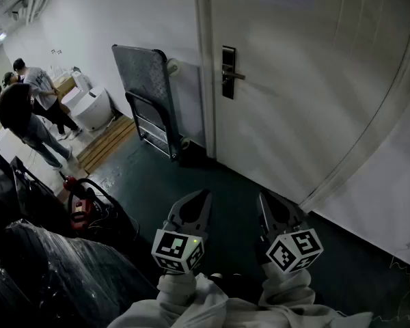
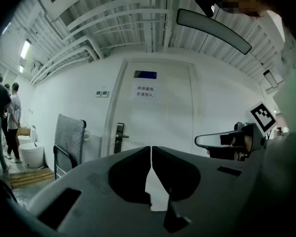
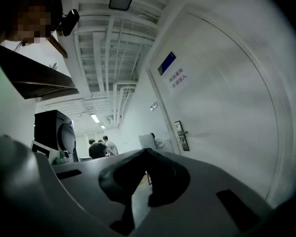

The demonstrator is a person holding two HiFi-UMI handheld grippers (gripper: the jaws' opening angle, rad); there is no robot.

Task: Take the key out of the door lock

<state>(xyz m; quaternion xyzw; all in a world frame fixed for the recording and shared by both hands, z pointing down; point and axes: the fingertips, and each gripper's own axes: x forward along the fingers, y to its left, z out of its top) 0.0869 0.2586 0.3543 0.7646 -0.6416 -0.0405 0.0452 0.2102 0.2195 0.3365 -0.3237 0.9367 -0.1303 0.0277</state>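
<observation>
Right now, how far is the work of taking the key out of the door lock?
Nothing looks done yet: the door lock sits on the white door, well ahead of both grippers, and no key can be made out there. In hand: nothing; the left gripper and right gripper are shut and empty. Left: walk up, grip the key, pull it out.

I have both grippers low at the bottom centre of the head view, side by side and pointing up-frame. The left gripper (image 1: 199, 203) has its jaws pressed together, empty. The right gripper (image 1: 266, 207) has its jaws meeting at the tips, also empty.
</observation>
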